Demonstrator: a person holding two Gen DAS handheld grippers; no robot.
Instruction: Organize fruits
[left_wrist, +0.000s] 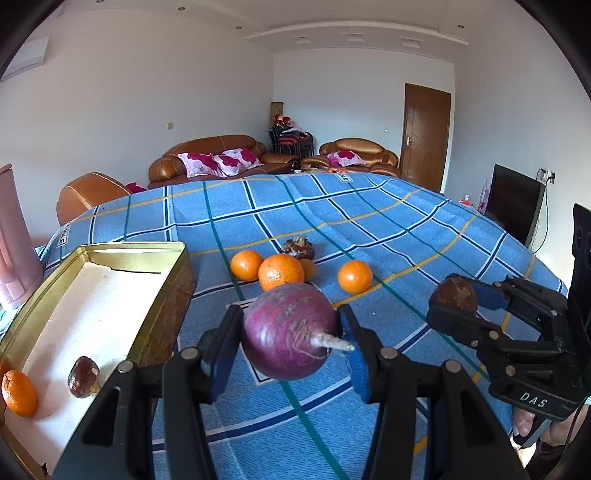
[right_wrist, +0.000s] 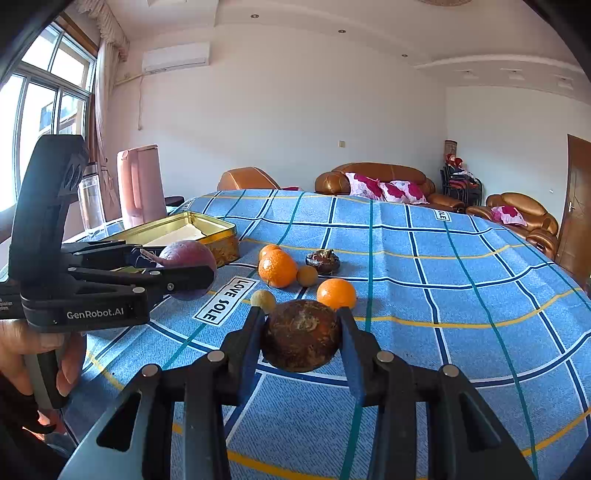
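A: Left gripper (left_wrist: 290, 332)?
B: Clamped on a purple radish (left_wrist: 290, 330), root tip toward the camera, held above the blue checked cloth (left_wrist: 369, 221), beside the gold tin (left_wrist: 162, 295).
A: Right gripper (right_wrist: 301, 336)?
B: Pinching a brown round fruit (right_wrist: 301, 335) off the cloth.
A: Beyond them?
B: Loose oranges (right_wrist: 277, 267) mid-table; one orange (left_wrist: 19, 393) and a dark fruit (left_wrist: 83, 376) inside the tin.

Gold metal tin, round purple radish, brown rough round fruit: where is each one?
Gold metal tin (left_wrist: 168, 295), left wrist view, on its right side wall.
Round purple radish (left_wrist: 284, 332), left wrist view, middle of its skin.
Brown rough round fruit (right_wrist: 301, 334), right wrist view, centre of its front face.
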